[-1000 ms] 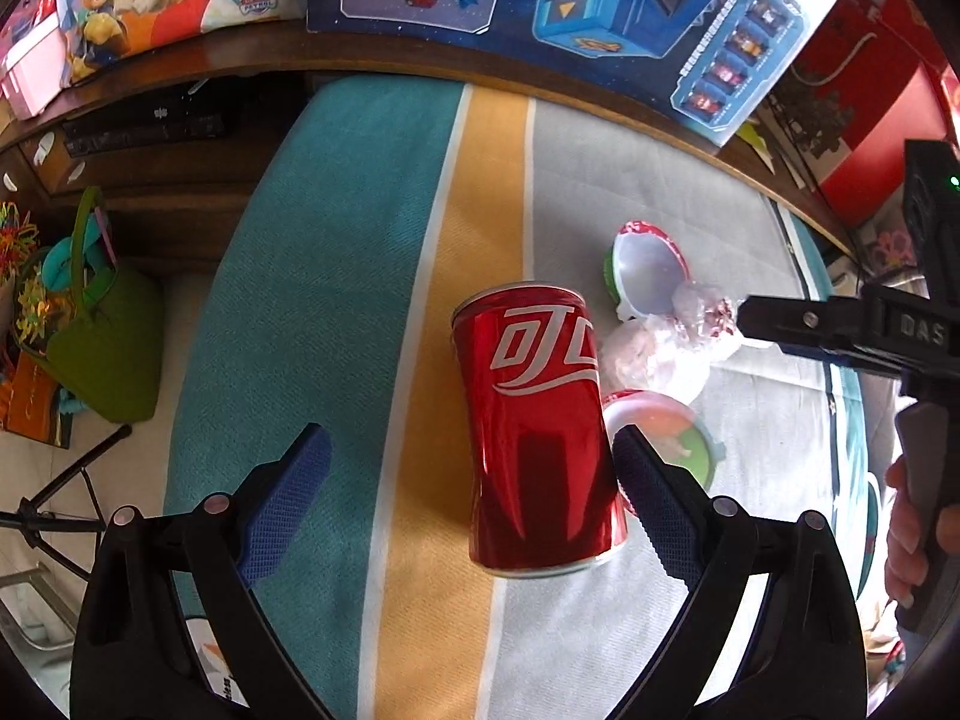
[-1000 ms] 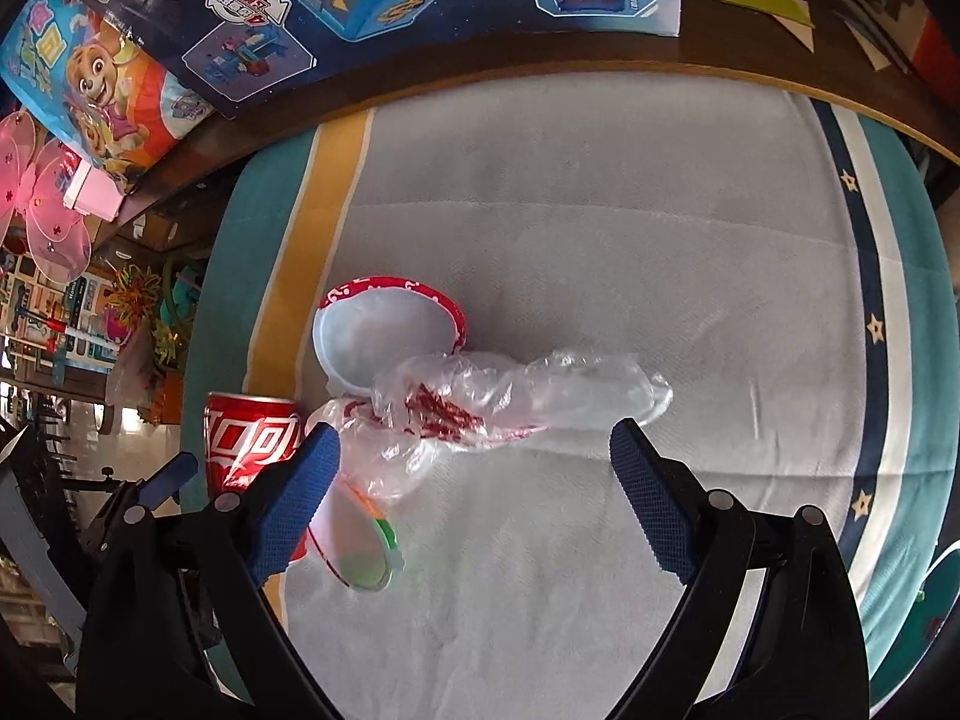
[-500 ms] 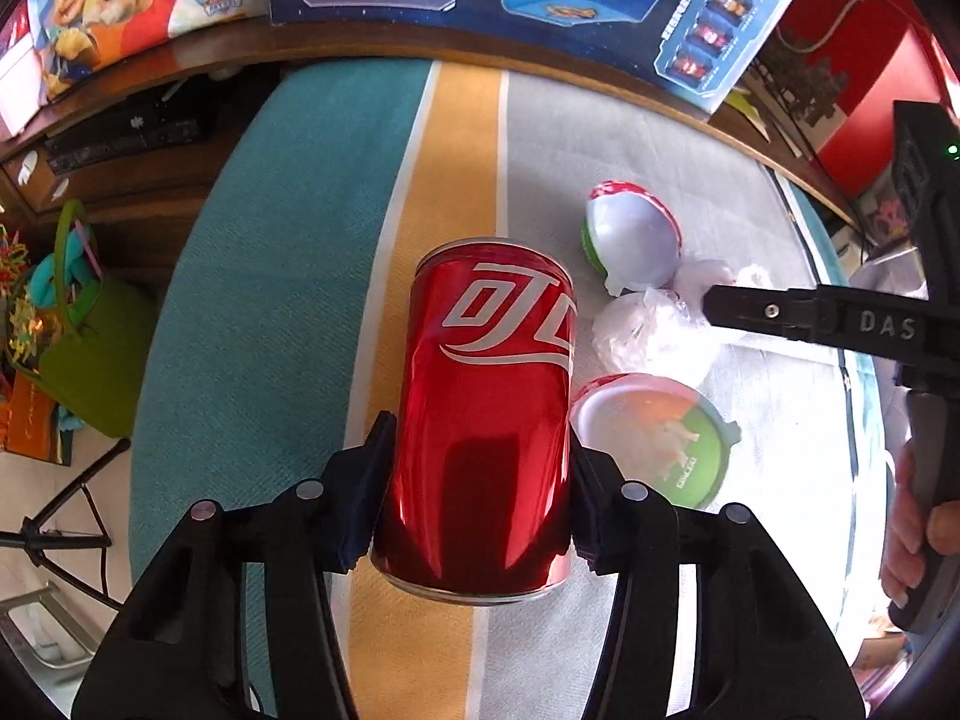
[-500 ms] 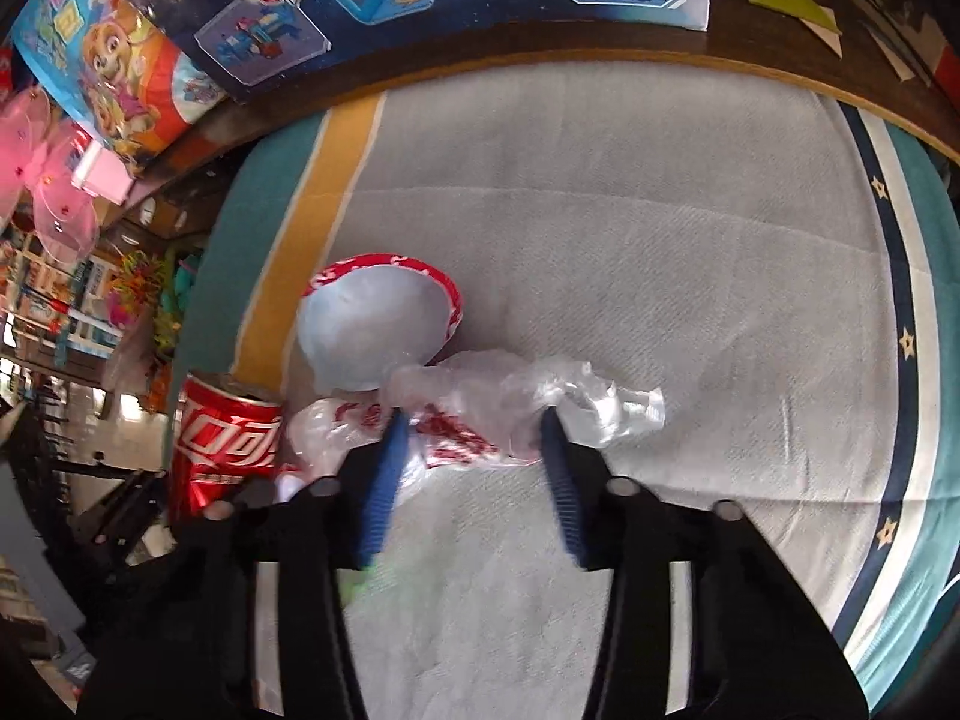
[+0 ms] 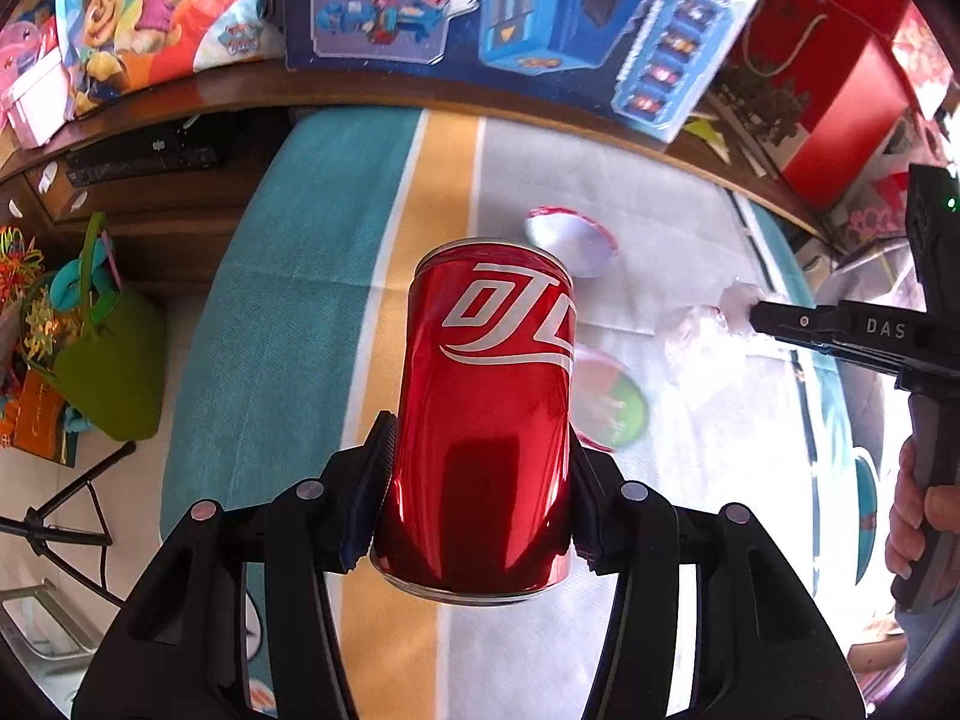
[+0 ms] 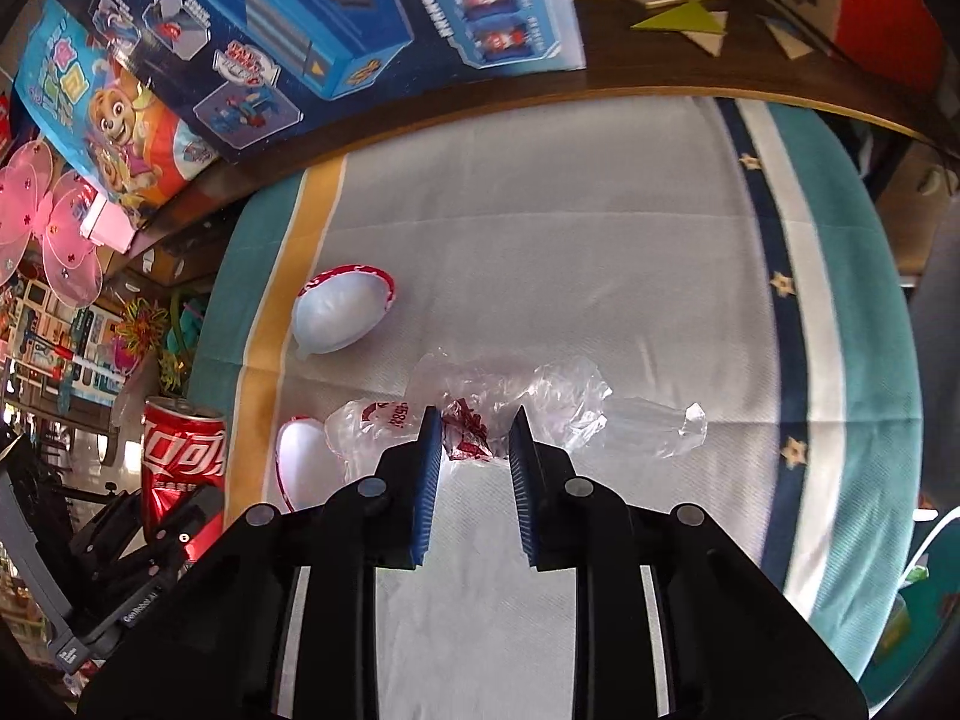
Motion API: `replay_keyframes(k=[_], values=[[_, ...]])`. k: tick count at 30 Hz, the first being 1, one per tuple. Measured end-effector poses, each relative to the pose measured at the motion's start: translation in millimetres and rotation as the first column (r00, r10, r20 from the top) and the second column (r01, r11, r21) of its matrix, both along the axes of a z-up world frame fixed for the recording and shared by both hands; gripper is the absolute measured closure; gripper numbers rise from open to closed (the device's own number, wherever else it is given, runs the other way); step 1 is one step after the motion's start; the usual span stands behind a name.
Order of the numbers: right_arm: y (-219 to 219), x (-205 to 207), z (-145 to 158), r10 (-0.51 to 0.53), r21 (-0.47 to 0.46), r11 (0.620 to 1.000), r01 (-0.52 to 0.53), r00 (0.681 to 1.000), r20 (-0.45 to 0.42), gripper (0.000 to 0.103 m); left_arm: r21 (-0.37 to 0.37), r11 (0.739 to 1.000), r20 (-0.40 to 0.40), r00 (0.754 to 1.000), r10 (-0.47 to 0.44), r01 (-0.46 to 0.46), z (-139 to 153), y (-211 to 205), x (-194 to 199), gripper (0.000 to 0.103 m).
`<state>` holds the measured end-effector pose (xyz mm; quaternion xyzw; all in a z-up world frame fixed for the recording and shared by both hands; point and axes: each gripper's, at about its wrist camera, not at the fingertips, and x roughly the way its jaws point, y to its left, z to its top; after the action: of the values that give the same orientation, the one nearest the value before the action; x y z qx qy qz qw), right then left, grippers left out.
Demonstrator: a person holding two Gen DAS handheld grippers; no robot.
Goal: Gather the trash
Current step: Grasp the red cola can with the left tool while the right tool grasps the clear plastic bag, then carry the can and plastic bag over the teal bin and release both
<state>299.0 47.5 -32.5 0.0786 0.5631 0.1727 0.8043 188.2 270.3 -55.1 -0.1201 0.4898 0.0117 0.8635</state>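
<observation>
Two grippers loaded: can on the left, plastic bag on the right

Left gripper [image 5: 480, 492]: fingers [image 5: 369, 498] clamped on the lower half of a red soda can [image 5: 489, 414], one pad on each side. Can is upright in the grip and looks clear of the striped cloth [image 5: 288, 312] below it, which covers the counter. Teal, yellow and pale grey bands run away from the camera.

Just right of the can, on the cloth: two halves of a plastic egg-shaped capsule. The upper half [image 6: 342, 315] lies hollow side up with a red-patterned rim; the lower half [image 6: 306, 465] lies closer to the can, partly hidden by it in the left wrist view.

Right gripper [image 6: 474, 450]: its jaws have just been closing, and the blue fingers [image 6: 426, 480] now stand narrow with the crumpled red-printed part of a clear plastic bag [image 6: 540, 402] bunched between them. Loose ends of the bag trail out on both sides over the grey cloth. A person's hand [image 5: 918, 516] wraps the right gripper's handle.

Back edge of the counter: blue toy boxes [image 6: 336, 18], a cartoon-dog package [image 5: 156, 18].
</observation>
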Motion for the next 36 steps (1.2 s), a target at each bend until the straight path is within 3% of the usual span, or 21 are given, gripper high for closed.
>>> replay_keyframes(k=[10, 21, 28, 36], values=[[-67.3, -51.4, 18.6, -0.061, 0.072, 0.996, 0.06, 0.998, 0.004, 0.082, 0.003, 0.994, 0.024, 0.994, -0.111, 0.111, 19.0, -64.5, -24.2, 0.051], [-162.3, -110.5, 30.7, -0.161, 0.182, 0.971, 0.157, 0.987, 0.011, 0.082, 0.017, 0.966, 0.011, 0.966, -0.257, 0.257, 29.3, -162.6, -40.5, 0.051], [-238.3, -142.2, 32.0, -0.28, 0.255, 0.929, 0.267, 0.96, 0.016, 0.081, 0.026, 0.928, 0.009, 0.928, -0.372, 0.372, 36.6, -235.1, -44.7, 0.051], [-333.8, -177.8, 25.6, -0.44, 0.284, 0.861, 0.421, 0.898, 0.004, 0.081, 0.053, 0.862, -0.013, 0.864, -0.504, 0.503, 37.6, -319.8, -46.0, 0.051]])
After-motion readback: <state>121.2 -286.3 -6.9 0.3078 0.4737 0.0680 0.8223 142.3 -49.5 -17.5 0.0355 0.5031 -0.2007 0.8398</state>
